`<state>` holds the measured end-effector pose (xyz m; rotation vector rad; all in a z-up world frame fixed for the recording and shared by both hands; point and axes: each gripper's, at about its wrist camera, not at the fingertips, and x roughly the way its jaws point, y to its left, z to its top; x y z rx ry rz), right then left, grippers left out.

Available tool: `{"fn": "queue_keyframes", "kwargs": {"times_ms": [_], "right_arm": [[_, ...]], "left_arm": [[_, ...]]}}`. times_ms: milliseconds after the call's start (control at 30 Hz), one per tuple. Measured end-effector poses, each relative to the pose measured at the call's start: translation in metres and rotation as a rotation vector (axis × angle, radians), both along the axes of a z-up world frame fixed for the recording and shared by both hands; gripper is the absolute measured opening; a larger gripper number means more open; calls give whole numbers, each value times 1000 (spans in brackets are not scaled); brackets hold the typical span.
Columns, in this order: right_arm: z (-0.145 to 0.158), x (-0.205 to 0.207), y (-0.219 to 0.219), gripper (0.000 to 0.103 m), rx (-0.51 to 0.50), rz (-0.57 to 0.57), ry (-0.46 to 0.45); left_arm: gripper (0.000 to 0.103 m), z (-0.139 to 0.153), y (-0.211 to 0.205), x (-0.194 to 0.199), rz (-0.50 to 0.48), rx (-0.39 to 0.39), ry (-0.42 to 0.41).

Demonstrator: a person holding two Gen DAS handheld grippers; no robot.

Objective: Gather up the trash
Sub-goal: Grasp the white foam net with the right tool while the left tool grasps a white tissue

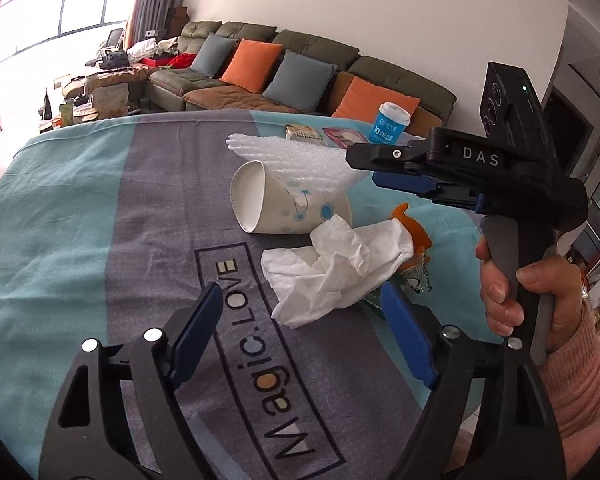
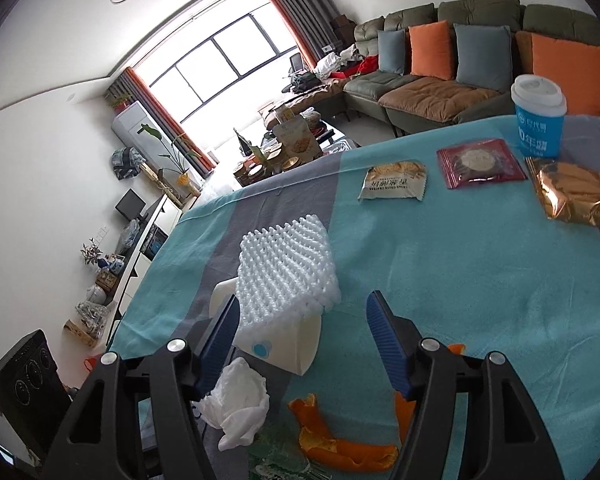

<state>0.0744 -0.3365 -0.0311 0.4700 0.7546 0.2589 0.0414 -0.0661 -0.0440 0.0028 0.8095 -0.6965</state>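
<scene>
A crumpled white tissue (image 1: 336,268) lies on the blanket-covered table (image 1: 80,216), just ahead of my open, empty left gripper (image 1: 300,308). Behind it a paper cup (image 1: 276,204) lies on its side, with white foam netting (image 1: 296,156) over it. Orange peel (image 1: 414,228) and a green wrapper (image 1: 414,280) lie to the right. My right gripper (image 2: 300,316) is open and empty, hovering above the cup (image 2: 288,344), netting (image 2: 288,268), tissue (image 2: 240,404) and peel (image 2: 340,440); it also shows in the left wrist view (image 1: 384,172).
Far side of the table: a blue lidded cup (image 2: 538,120), a beige snack packet (image 2: 394,180), a dark red packet (image 2: 480,168) and a gold packet (image 2: 572,194). A sofa (image 1: 300,76) with cushions stands beyond.
</scene>
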Motion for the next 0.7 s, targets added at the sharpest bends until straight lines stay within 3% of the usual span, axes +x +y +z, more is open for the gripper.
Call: {"fn": "queue_keyframes", "kwargs": {"times_ms": [133,200,433,533,700], "right_arm": [[-8,5,0,63,52,13,12],[-10,7,-2,62,77,15,15],[-15,10,-5,27,149,26,30],[-15,9,-6,17,155,30,22],[-9,3,-3,12,147,34,-9]], "left_arm": [[70,-9,-8,12,-8,19,54],[62,-14,-11,20,-13,19,89],[35,-22,-13,28,-41,-7,143],[24,-25,-13,31,-45,-19,156],[12,-25,-14,31,-51,-29,150]]}}
